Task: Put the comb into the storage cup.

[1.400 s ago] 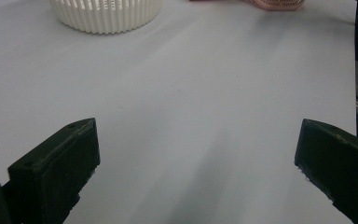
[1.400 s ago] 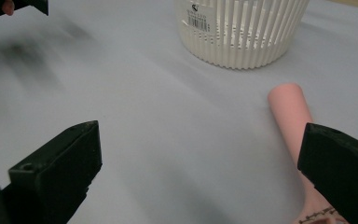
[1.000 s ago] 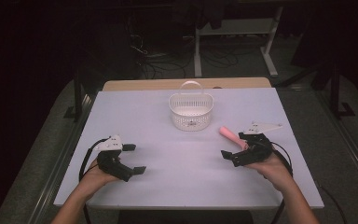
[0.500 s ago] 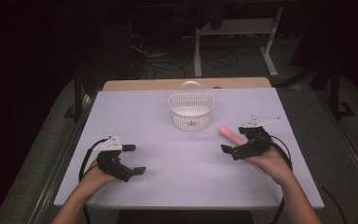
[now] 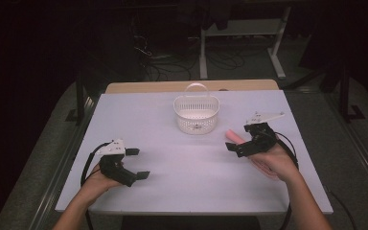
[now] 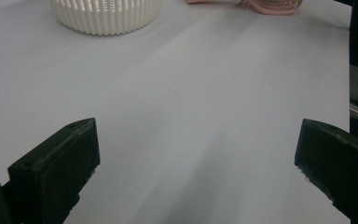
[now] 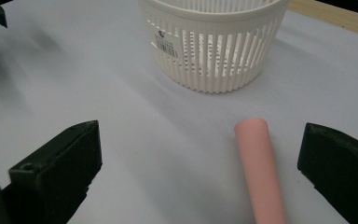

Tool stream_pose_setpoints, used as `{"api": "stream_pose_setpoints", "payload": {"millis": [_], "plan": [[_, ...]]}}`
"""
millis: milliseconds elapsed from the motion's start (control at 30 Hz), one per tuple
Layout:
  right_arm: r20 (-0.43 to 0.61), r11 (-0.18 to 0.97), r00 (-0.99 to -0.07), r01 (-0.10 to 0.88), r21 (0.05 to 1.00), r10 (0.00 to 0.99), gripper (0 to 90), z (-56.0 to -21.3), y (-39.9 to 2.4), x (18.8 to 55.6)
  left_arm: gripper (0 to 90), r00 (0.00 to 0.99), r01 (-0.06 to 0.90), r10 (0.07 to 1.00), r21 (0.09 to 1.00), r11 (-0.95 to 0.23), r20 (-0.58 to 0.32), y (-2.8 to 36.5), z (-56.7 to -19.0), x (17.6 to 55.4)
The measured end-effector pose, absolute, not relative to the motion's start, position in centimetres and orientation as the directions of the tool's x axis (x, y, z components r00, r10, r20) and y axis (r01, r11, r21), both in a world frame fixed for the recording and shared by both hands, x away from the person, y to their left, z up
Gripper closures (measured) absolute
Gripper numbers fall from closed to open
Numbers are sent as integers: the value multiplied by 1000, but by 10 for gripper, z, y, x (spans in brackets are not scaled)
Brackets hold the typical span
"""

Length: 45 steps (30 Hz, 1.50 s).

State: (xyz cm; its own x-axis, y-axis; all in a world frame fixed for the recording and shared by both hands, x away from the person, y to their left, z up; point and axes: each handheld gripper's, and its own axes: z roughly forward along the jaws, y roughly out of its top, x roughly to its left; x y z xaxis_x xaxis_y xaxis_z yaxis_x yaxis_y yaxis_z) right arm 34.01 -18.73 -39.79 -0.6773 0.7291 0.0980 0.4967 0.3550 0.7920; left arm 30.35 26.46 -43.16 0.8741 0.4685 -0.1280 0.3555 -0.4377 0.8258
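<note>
My right tool [image 5: 239, 144] sits at the right side of the surface [image 5: 191, 167], its jaws spread wide and holding nothing. In the right gripper view the pink cylinder [image 7: 260, 170] lies flat between them, nearer the right-hand jaw than the left, and touching neither. Its long axis runs almost straight away from me along the tool's own line, so the jaws stand on either side of its length; I judge a close would pinch it across its width rather than end to end. Its rounded far end points toward the white slatted basket [image 7: 214, 42], which stands just beyond it, near the far middle of the surface.

From the high view the cylinder [image 5: 233, 136] pokes out just past the right tool's tips, between them and the basket [image 5: 196, 115]; whether the tool is resting on the surface or held a little above it I cannot tell from here.

My left tool [image 5: 136, 164] is well apart at the near left, jaws equally wide and empty, facing bare surface. The right hand is plainly the nearer one for any pick
</note>
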Motion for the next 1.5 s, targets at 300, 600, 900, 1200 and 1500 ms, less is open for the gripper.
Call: {"api": "stream_pose_setpoints", "payload": {"millis": [300, 600, 900, 1200, 1500], "plan": [[97, 361, -661, 520, 774, 744, 68, -396, -189, 354, 0, 873, 358, 470, 826, -436, -130, 265, -432, 304], [93, 362, -634, 549, 753, 767, 171, -396, -190, 366, 0, 872, 359, 470, 827, -433, -133, 265, -432, 304], [101, 359, -622, 570, 739, 777, 301, -396, -191, 377, 0, 871, 361, 474, 827, -431, -133, 266, -432, 304], [102, 368, -614, 589, 720, 783, 511, -400, -188, 388, 0, 870, 362, 474, 826, -431, -134, 266, -433, 305], [97, 377, -605, 605, 701, 791, 719, -402, -185, 402, 0, 870, 361, 475, 827, -430, -133, 267, -432, 305]]}}
